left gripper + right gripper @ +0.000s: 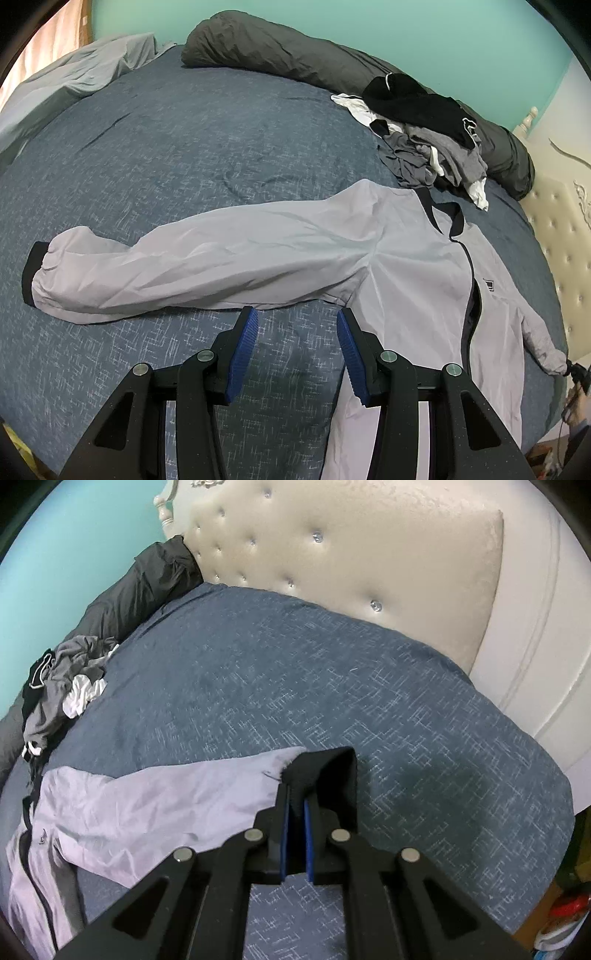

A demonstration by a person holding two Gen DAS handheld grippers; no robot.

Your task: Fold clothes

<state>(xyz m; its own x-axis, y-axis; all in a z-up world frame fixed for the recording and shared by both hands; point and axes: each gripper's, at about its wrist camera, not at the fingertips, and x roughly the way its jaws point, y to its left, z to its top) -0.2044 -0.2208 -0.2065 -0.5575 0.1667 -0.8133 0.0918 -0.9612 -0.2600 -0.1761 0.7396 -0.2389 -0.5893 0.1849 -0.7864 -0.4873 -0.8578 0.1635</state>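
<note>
Left wrist view, jacket: A pale grey jacket [406,266] lies flat and face up on the blue bed [177,155], zip running away from you towards the dark collar.
Left wrist view, long axis: Its near sleeve [192,258] stretches straight out to your left, ending in a black cuff [31,273]; the sleeve lies crosswise to your left gripper [297,347].
Left wrist view, jaws: Your left jaws stand about half open with nothing between them, hanging just short of where that sleeve meets the body; the blue pads touch no cloth.
Left wrist view, other sleeve: At the far right edge the second sleeve is drawn taut towards a dark tool tip, which looks to be your other gripper.
Left wrist view, heap: An unfolded pile of clothes [428,140], black, grey and white, sits beyond the collar against a dark grey rolled duvet [295,55]. No basket or box is in sight.

Right wrist view, jaws: Your right gripper [297,805] is nearly closed, pinching the black cuff [325,771] of the right sleeve [166,794], which is raised a little off the bed.
Right wrist view, direction: The jacket body lies to the left of these jaws, so folding likely means carrying the cuff leftwards across the chest.
Right wrist view, nearer hand: Your right hand already has this sleeve; the left is nearer the other.
Right wrist view, surroundings: A cream tufted headboard [332,554] stands beyond the bed.
</note>
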